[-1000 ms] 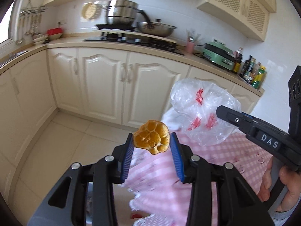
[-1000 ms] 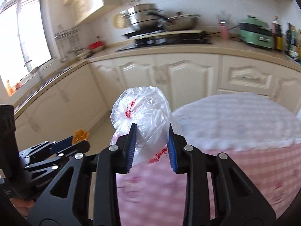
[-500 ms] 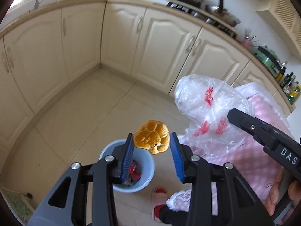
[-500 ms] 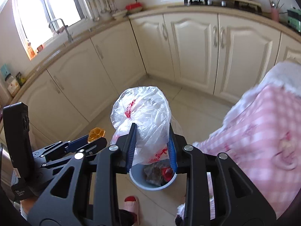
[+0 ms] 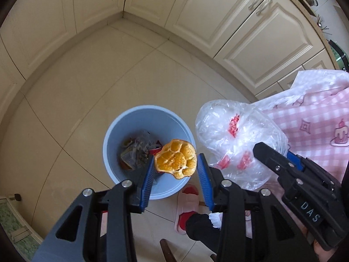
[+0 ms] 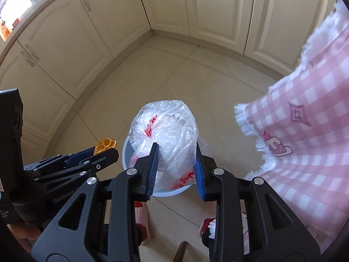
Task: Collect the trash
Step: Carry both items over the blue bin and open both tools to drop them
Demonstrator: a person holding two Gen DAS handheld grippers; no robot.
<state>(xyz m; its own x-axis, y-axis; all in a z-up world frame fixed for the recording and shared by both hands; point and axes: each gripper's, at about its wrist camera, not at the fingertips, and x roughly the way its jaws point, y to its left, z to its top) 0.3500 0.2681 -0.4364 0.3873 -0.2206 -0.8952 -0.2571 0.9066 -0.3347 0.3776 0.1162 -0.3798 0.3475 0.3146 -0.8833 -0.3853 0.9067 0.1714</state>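
My left gripper [image 5: 175, 168] is shut on an orange peel [image 5: 175, 161] and holds it above the near rim of a blue trash bin [image 5: 139, 120] on the floor. The bin holds some wrappers. My right gripper [image 6: 175, 163] is shut on a crumpled clear plastic bag with red print [image 6: 165, 131], held above the same bin [image 6: 165, 193]. In the left wrist view the bag [image 5: 235, 139] and right gripper [image 5: 290, 170] sit to the right of the bin. In the right wrist view the left gripper [image 6: 102, 151] with the peel [image 6: 105, 144] is at the left.
Cream kitchen cabinets [image 5: 240, 21] line the corner beyond the tiled floor [image 5: 87, 87]. A pink checked tablecloth [image 6: 305, 142] hangs at the right, close to the bin. The person's red and white slippers [image 5: 187, 207] stand just behind the bin.
Both grippers have tilted from facing the counter to pointing down at the floor, and moved over the blue bin. Each still holds its item.
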